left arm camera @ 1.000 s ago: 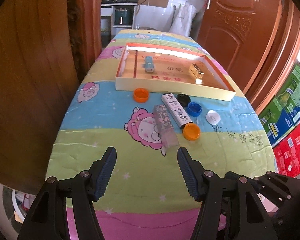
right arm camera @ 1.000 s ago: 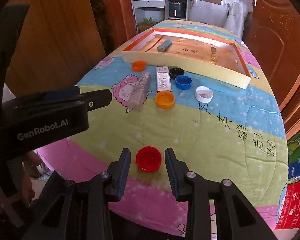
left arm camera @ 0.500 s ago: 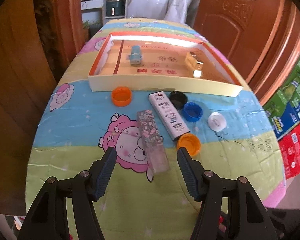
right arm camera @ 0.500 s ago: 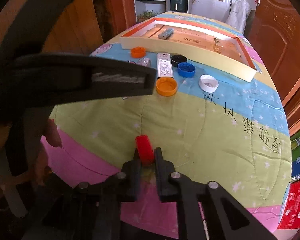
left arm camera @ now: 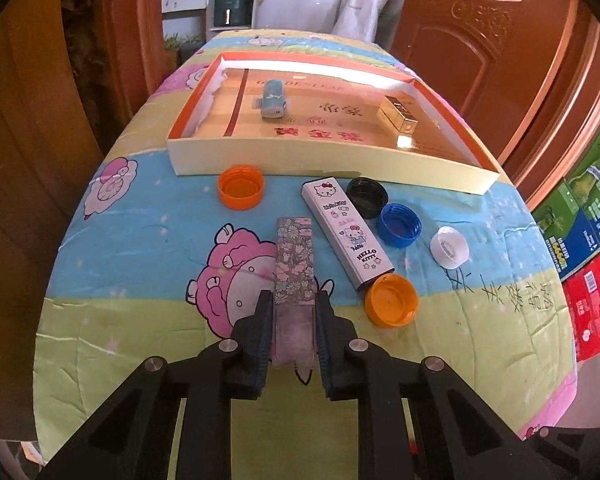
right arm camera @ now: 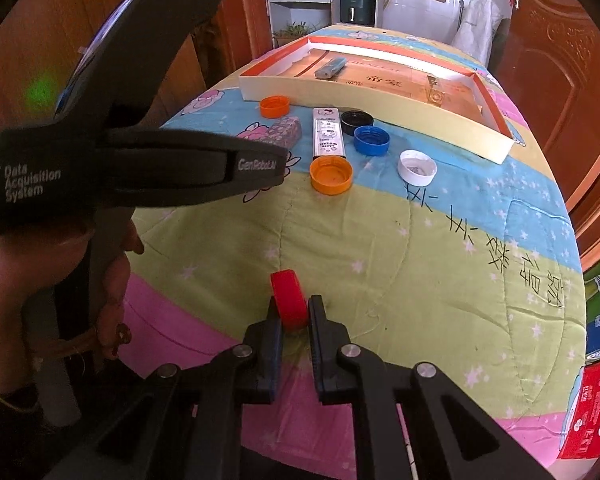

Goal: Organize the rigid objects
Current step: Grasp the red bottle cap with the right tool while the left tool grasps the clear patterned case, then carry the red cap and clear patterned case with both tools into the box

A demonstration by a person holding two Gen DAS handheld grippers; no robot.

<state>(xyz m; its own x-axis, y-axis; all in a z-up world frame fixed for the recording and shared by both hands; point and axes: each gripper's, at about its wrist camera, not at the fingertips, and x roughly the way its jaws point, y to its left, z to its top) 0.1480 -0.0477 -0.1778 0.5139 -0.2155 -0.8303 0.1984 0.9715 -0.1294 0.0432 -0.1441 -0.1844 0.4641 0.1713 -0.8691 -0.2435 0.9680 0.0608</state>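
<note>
1. Both tools are loaded right now. The left gripper [left arm camera: 293, 312] has just closed its jaws on the near end of the floral box [left arm camera: 294, 268], which lies long-ways on the quilt [left arm camera: 140, 320] and points away toward the tray.
2. The right gripper [right arm camera: 293, 312] is clamped on the red cap [right arm camera: 289, 298], held on edge at the near end of the table, well apart from everything else.
3. My guess is the next bit is lifting both and carrying them to the tray [left arm camera: 300, 158]. The floral box is long and gripped only at one end, so I'd lift it slowly and keep it level, or the far end will sag or swing.
4. The Hello Kitty box [left arm camera: 346, 232] sits just beside the floral one, with an orange cap [left arm camera: 391, 299] touching its near end. Going straight up first should avoid nudging either.
5. The red cap is pinched across its thin sides, so it could twist out. Steady pressure, no jerks.
6. The tray holds two things so far: a teal box [left arm camera: 273, 100] toward the left and a gold box [left arm camera: 399, 114] toward the right, well apart.
7. On the quilt in front of the tray: another orange cap [left arm camera: 241, 186], a black cap [left arm camera: 367, 197], a blue cap [left arm camera: 400, 225] and a white cap [left arm camera: 449, 247].
</note>
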